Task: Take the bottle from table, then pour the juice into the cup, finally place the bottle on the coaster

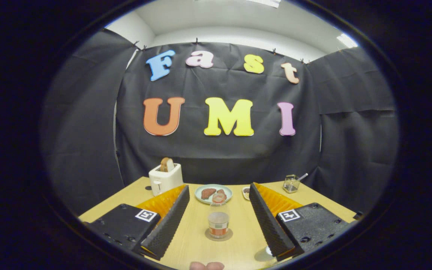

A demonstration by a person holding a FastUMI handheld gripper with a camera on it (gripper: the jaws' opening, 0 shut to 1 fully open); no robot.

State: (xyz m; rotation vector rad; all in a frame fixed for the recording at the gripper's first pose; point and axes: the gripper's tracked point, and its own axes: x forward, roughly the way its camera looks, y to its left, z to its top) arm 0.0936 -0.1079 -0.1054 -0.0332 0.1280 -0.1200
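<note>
A small clear bottle with a little reddish juice at its bottom stands upright on a round coaster on the wooden table. It sits between my two fingers, with a gap on each side. My gripper is open and holds nothing. A clear round thing, perhaps the cup, shows beside the near end of the right finger, mostly hidden by it.
Beyond the fingertips lies a plate with meat pieces, with a small dish to its right. A white toaster with bread stands back left, a glass with a spoon back right. A person's fingertips show at the near edge.
</note>
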